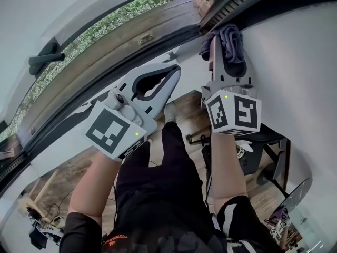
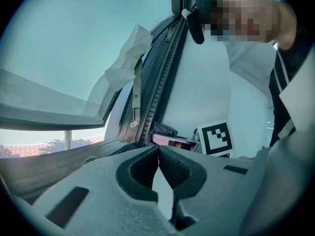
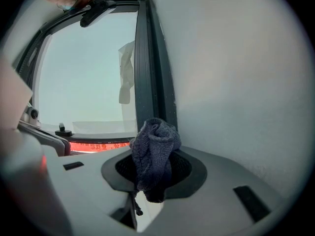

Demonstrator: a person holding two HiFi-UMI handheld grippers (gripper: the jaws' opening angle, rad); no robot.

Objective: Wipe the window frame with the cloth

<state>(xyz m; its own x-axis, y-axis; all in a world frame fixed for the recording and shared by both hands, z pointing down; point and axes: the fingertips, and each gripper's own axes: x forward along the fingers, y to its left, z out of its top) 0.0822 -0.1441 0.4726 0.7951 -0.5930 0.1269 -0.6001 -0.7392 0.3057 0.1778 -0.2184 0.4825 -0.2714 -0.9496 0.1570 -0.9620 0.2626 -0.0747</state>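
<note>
A plain indoor workroom, probably an office or lab: a white wall [image 1: 295,57] beside the right gripper [image 1: 227,49], a window frame [image 1: 95,57] with greenery [image 1: 121,15] beyond the left gripper [image 1: 175,69], and a wood floor [image 1: 68,173], a wheeled chair [image 1: 263,176] and loose cables [image 1: 45,217] far below both.

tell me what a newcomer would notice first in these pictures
First, the dark knitted cloth bunched in the right gripper, held up at the dark window frame beside the white wall. Next, the left gripper, shut and empty, pointing towards the window. In the head view, the black-and-white marker cubes on both grippers also stand out.
</note>
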